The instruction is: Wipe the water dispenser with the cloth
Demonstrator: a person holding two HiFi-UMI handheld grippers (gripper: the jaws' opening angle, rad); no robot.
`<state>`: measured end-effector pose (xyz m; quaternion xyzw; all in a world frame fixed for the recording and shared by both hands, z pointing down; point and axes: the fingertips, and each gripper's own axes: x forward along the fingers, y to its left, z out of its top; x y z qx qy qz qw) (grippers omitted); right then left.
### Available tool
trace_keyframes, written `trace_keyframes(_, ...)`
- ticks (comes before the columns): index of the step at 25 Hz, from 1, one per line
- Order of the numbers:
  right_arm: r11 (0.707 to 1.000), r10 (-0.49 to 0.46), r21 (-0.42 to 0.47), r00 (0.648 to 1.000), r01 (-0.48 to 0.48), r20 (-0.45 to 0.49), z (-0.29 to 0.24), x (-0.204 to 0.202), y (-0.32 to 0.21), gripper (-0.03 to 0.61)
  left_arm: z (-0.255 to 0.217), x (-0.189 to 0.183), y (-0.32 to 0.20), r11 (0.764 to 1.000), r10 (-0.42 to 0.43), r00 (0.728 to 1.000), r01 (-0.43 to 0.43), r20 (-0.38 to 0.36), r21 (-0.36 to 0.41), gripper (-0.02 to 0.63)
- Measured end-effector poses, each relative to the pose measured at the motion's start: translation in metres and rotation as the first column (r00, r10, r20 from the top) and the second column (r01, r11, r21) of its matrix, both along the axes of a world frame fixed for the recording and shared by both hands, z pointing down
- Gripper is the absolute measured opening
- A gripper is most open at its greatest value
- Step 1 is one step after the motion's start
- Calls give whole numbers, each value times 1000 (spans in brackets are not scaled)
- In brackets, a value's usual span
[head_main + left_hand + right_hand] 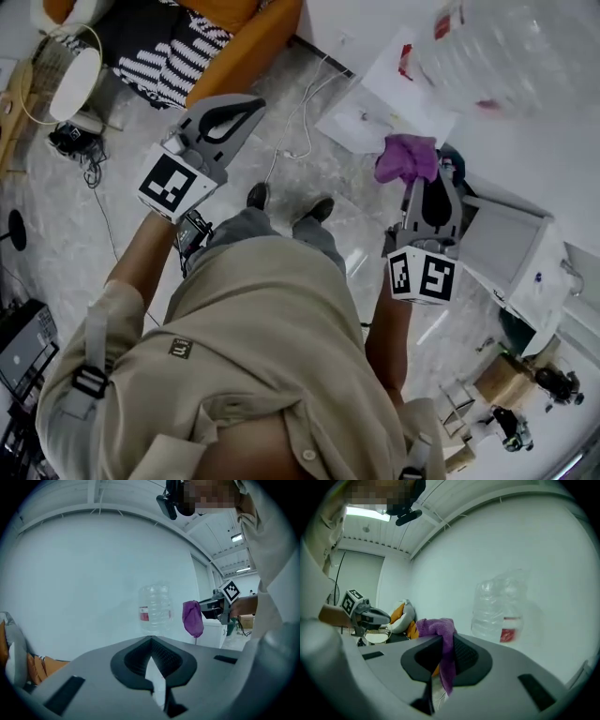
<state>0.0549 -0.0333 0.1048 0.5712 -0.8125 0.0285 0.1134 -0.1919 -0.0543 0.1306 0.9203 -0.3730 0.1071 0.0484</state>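
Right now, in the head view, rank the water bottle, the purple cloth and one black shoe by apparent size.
1. water bottle, largest, though cropped by the frame.
2. purple cloth, nearer the camera, so flattered.
3. black shoe, smallest, and farthest away.

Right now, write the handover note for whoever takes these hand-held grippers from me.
Left hand-held gripper: jaws together, nothing in them, held in the air.
Right hand-held gripper: shut on the purple cloth, which hangs from its jaws.
Water dispenser bottle: clear with a red label, ahead by the white wall. The cloth is near it but not touching.
Done: the cloth is in grip.
Left: bring the cloth onto the dispenser and wipe it. No contact yet.
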Motion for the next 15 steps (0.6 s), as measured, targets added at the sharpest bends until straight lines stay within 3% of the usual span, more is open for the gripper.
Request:
trace_keyframes(7, 999, 19, 41, 1000, -20, 22, -30, 7, 15, 55, -23, 6, 1, 998, 25, 1000, -25, -7, 54, 15)
trace_keyframes(15, 997, 50, 50, 998, -52, 30, -48, 20, 34, 55, -34, 18, 21, 997, 59, 998, -59, -7, 51, 15)
